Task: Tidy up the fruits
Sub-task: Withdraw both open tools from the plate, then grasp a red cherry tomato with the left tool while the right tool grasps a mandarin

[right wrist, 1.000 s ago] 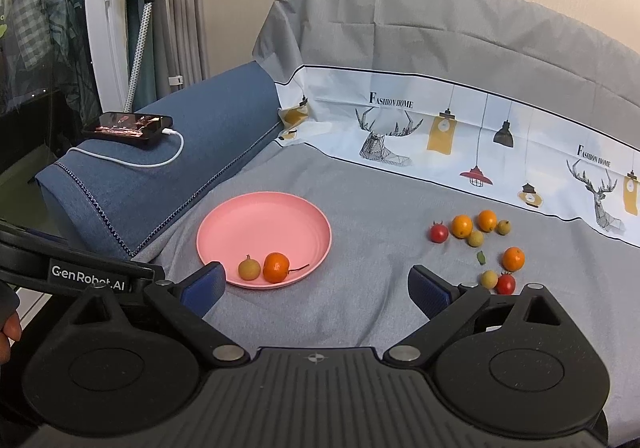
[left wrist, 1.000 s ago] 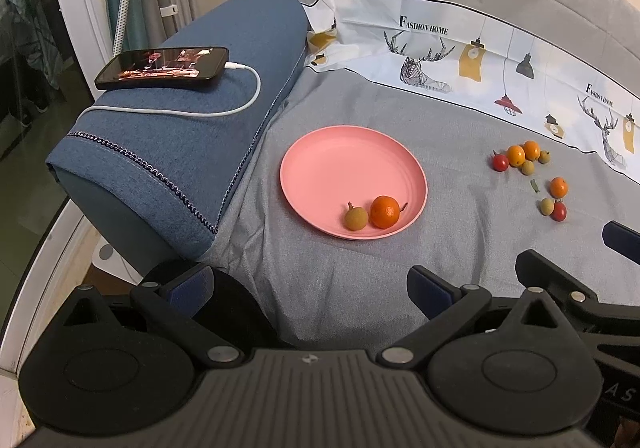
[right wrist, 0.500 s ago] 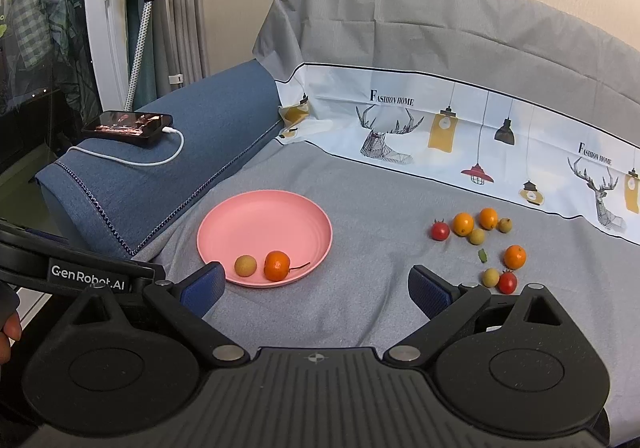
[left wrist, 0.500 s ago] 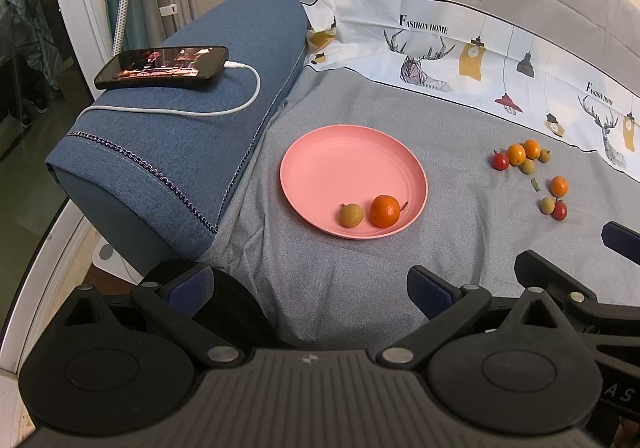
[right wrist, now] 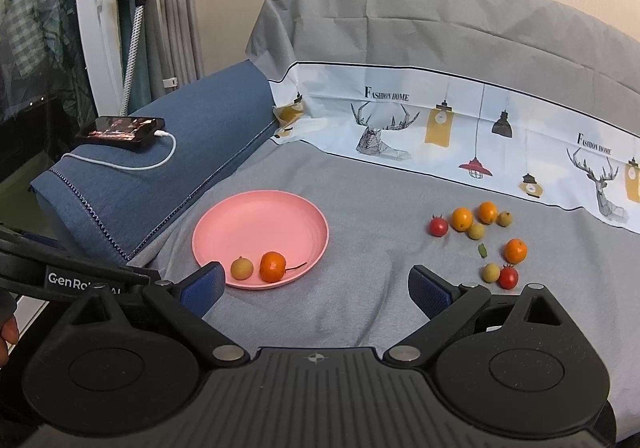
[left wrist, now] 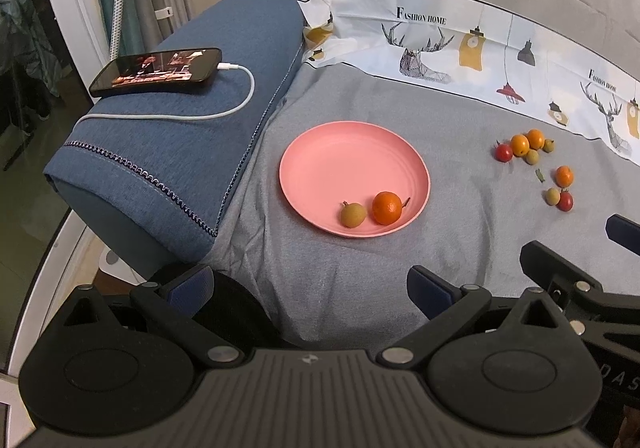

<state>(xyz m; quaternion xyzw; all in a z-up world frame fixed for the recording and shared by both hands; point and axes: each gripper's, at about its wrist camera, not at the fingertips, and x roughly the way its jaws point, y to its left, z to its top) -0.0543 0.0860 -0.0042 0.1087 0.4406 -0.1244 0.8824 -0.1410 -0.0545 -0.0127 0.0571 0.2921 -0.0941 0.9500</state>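
Fruit sort: two pieces on plate, eight loose on the grey cloth.
Round pink plastic plate sits flat, left of centre; on its near edge a small tan-yellow round fruit lies just left of a small orange citrus with a thin stem. Well apart to the right: a far row of red cherry tomato, two oranges and two tan fruits; nearer, a lone orange, then a tan fruit touching a red tomato.
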